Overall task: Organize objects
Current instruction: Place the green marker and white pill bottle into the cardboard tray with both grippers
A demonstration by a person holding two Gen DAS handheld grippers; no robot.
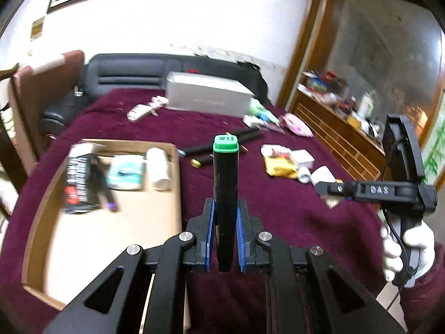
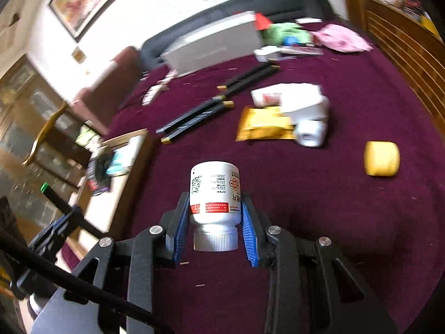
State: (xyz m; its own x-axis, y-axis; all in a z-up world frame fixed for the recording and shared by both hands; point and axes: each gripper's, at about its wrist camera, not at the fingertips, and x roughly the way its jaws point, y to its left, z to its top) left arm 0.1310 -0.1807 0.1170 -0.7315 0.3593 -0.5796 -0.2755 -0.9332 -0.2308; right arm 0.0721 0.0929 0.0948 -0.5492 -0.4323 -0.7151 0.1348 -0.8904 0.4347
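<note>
Shallow cardboard tray (image 1: 36,239) sits left of my left gripper (image 1: 225,217), on maroon cloth. Right gripper (image 2: 215,211): jaws clamped on white plastic pill bottle (image 2: 214,194), cap toward me. Left jaws clamped on black green-capped marker (image 1: 225,183), upright between them.

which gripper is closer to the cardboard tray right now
Left. The left gripper, holding a green-capped black tube, hovers beside the cardboard tray; the right gripper is further out over the cloth.
</note>
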